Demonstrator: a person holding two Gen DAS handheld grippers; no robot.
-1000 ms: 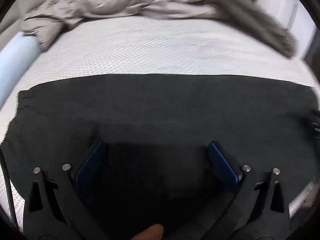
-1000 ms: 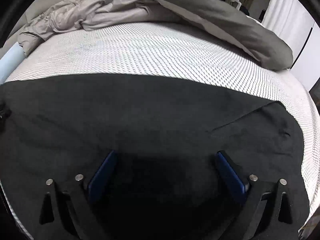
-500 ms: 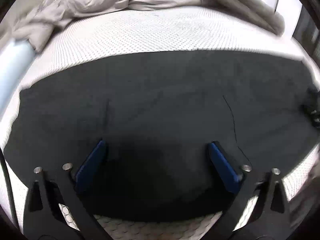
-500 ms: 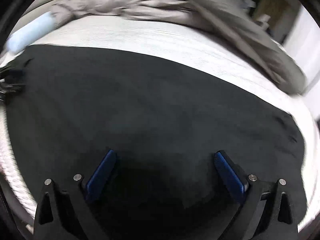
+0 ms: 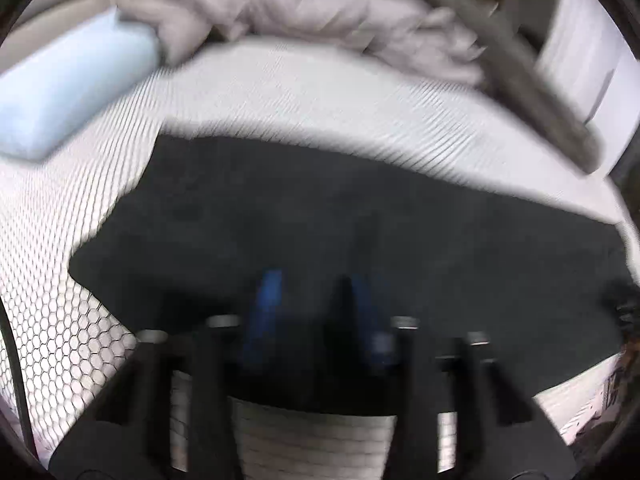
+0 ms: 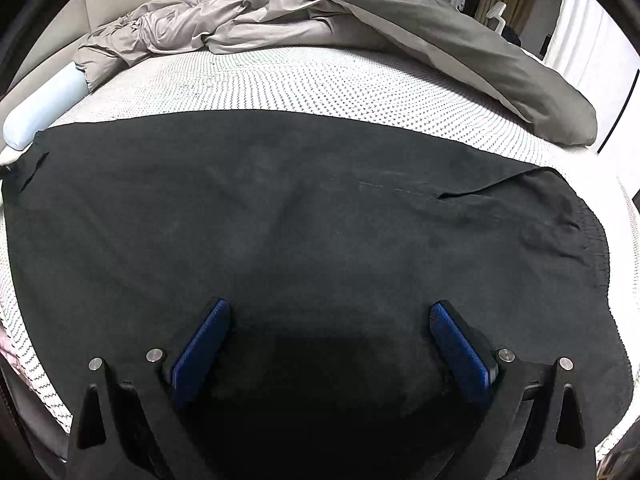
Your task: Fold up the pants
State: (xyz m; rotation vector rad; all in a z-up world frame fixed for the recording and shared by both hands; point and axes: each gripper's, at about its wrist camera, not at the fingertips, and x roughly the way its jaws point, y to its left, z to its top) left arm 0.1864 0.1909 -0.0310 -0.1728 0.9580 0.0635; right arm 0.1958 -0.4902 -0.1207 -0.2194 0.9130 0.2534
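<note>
Black pants (image 6: 280, 200) lie flat across the white mattress (image 6: 280, 80), with the waistband at the right end. In the blurred left wrist view the pants (image 5: 360, 220) end in a corner at the left. My left gripper (image 5: 314, 292) sits at their near edge; its jaws are closing, and a dark ridge of the fabric stands between the blue pads (image 5: 268, 300). My right gripper (image 6: 329, 305) hovers over the middle of the pants, open wide, with only flat cloth below it.
A crumpled grey duvet (image 6: 440, 32) is heaped along the far side of the bed. A light blue bolster (image 6: 44, 108) lies at the far left edge. White mattress shows beyond the pants, and to their left in the left wrist view.
The left gripper slid toward the left end of the pants and its jaws went from wide open to nearly together on the fabric. The right gripper shifted a little and stayed open.
</note>
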